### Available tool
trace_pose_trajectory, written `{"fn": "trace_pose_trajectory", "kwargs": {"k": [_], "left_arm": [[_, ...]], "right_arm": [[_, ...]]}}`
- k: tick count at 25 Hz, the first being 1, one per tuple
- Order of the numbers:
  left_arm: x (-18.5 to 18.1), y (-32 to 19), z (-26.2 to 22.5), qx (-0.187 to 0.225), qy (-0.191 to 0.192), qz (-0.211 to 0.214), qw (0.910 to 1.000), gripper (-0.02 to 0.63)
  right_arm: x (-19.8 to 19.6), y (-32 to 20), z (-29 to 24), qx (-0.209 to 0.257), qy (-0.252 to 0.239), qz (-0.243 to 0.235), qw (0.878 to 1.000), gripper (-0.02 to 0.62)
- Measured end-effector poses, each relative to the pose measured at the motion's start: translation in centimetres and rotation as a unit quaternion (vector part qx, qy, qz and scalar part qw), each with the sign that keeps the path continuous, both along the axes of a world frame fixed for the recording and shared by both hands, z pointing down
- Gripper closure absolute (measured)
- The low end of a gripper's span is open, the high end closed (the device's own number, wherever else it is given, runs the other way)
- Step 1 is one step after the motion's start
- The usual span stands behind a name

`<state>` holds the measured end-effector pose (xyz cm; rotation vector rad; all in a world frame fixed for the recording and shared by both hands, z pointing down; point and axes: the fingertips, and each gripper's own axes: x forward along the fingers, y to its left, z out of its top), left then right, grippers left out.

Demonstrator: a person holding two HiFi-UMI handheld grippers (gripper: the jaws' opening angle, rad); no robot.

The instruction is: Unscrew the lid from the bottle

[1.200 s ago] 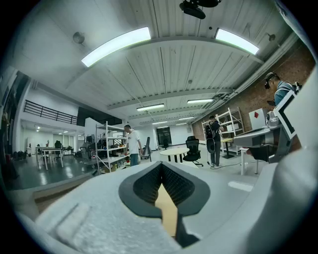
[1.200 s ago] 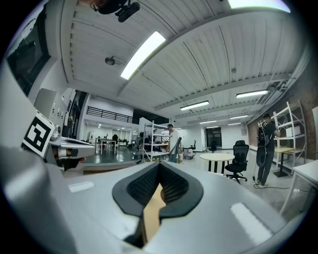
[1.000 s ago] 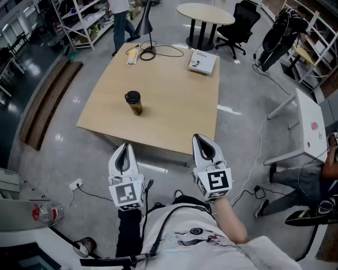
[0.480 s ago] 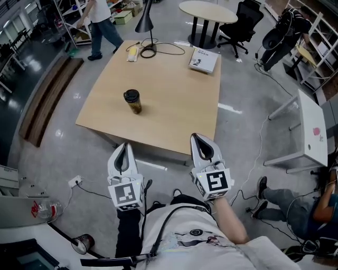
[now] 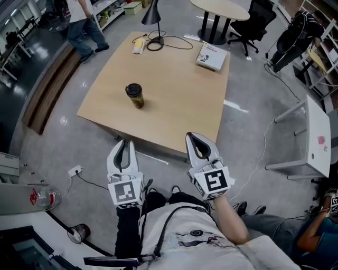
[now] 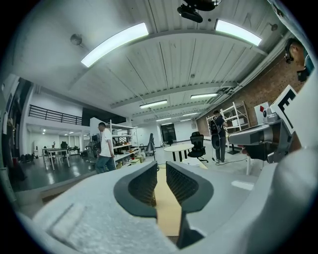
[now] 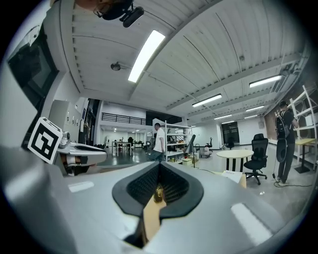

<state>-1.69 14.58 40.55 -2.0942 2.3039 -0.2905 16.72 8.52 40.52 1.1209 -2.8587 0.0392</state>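
The bottle is judged stiff and slick: body held, lid twisted. The left gripper has just been cracked open; the right gripper is closed; both empty.

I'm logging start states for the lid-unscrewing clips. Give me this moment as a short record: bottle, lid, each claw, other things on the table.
bottle: upright on the wooden table, left of its middle, untouched
lid: dark, still on the bottle
left claw: on the person's side of the table's near edge, far from the bottle; jaws a slit apart, just been opening, nothing between them
right claw: beside the left one, jaws together, empty
also on table: lamp and book at the far end
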Motion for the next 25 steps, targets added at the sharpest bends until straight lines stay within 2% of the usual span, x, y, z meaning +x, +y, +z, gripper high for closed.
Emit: {"fn": "trace_pose_trajectory", "kwargs": {"k": [3, 9, 13, 16, 20, 25], "left_arm": [[-0.9, -0.7, 0.8, -0.005, 0.005, 0.005, 1.0000, 0.507], [-4.0, -3.8, 2.3, -0.011, 0.016, 0.043, 0.9989, 0.352], [-7.0, -7.0, 4.3, -0.031, 0.018, 0.081, 0.9961, 0.251], [-9.0, -9.5, 5.2, -0.051, 0.007, 0.118, 0.9917, 0.166], [-11.1, -12.5, 6.5, -0.069, 0.010, 0.152, 0.9859, 0.063], [-11.7, -15.0, 9.8, -0.090, 0.024, 0.177, 0.9798, 0.051]], "right_arm": [[-1.7, -0.6, 0.4, -0.003, 0.002, -0.013, 1.000, 0.591], [-6.4, -3.1, 1.6, -0.008, 0.014, -0.027, 0.999, 0.591], [-9.6, -5.8, 2.3, -0.023, 0.018, -0.017, 0.999, 0.591], [-11.9, -7.9, 2.2, -0.028, 0.013, -0.004, 1.000, 0.589], [-14.7, -10.7, 2.2, -0.029, 0.013, 0.007, 0.999, 0.586], [-17.4, -12.5, 3.4, -0.049, 0.020, -0.016, 0.998, 0.493]]}}
